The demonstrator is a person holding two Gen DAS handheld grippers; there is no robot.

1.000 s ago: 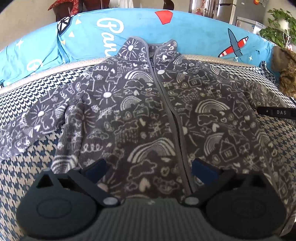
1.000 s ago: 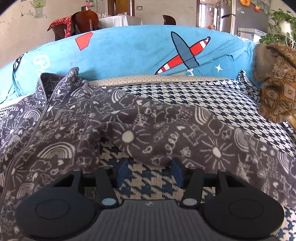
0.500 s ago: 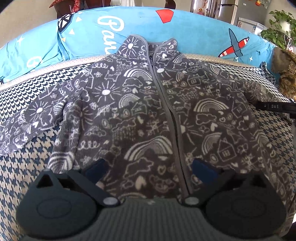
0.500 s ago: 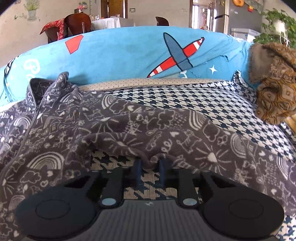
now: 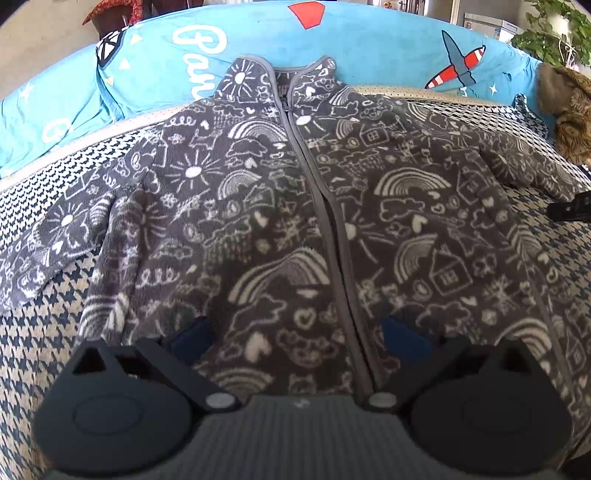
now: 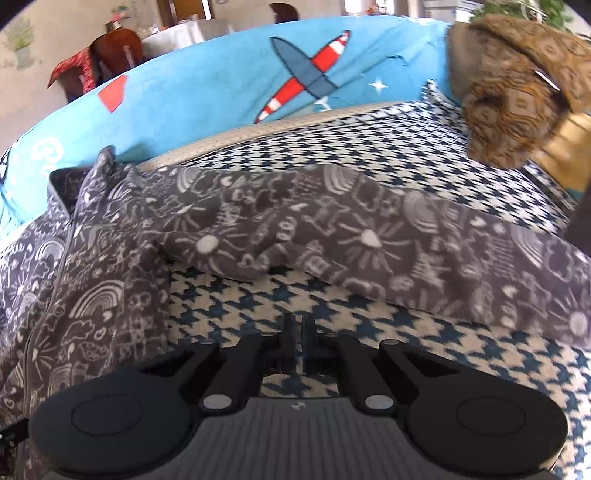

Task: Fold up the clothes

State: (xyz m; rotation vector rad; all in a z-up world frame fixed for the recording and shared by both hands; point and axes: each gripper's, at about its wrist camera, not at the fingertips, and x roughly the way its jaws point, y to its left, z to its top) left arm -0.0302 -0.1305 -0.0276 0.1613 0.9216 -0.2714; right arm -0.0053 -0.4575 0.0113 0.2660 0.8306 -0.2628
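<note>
a: since half a second ago the right gripper has been drawn back from the sleeve; the fold of fleece that was pinched between its fingers is released, and the jaws are now seen pressed together on nothing, over bare houndstooth cover.

b: and the left gripper?

a: its fingers are spread wide, with nothing held. the hem of the grey fleece jacket is seen between and beyond them. whether the fabric is touched by the pads cannot be told.

b: where is the jacket laid?

a: it is spread front-up on the houndstooth cover, zip closed up the middle, collar resting against the blue cushion at the back. one sleeve is stretched out to the left in the left wrist view; the other is stretched out to the right and, in the right wrist view, lies just beyond the closed fingers, slightly rumpled.

b: what is seen of the surface and the room?

a: a beige dotted strip is shown between the houndstooth cover and the blue cushion, on which a red-and-white aeroplane is printed. a brown patterned bundle is heaped at the right end. behind, a dark wooden chair with red cloth, a table under a white cloth and a leafy plant are visible.
</note>
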